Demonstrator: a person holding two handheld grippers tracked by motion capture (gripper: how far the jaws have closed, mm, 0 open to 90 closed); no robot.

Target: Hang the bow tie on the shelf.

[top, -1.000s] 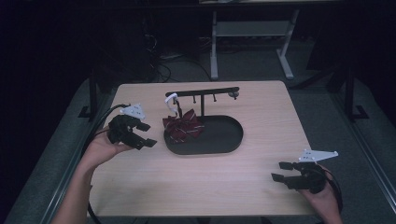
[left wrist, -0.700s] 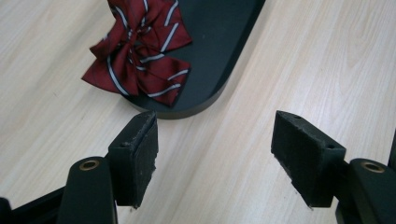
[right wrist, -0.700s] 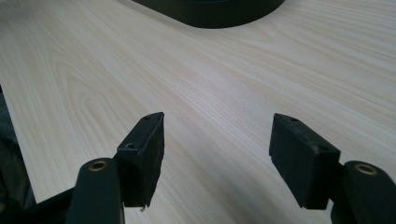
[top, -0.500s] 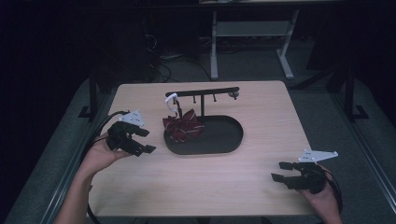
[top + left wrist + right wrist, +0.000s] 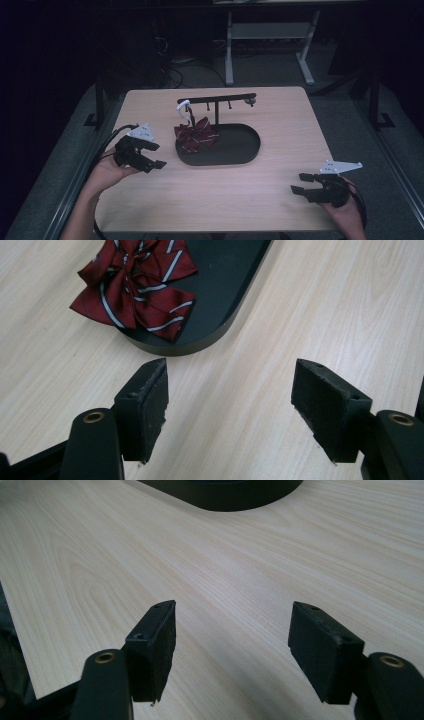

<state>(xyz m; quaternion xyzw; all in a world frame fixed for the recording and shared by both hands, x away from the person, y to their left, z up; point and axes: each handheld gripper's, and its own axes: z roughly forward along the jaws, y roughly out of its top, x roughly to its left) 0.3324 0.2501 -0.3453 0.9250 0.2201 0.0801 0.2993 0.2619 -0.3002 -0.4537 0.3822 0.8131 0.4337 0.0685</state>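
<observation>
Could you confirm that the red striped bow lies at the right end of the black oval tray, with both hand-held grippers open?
Not quite: the red striped bow lies at the left end of the black oval tray, as the high view shows. Both the left hand-held gripper and right hand-held gripper are indeed open.

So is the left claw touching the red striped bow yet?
Apart. The left gripper view shows bare table between the open left claw and the bow; the high view shows that gap too.

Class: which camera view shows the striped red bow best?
The left gripper view: the striped red bow is close and sharp, lying over the black tray's edge. The high view shows it small, under the stand. The right gripper view catches just the tray's rim.
</observation>
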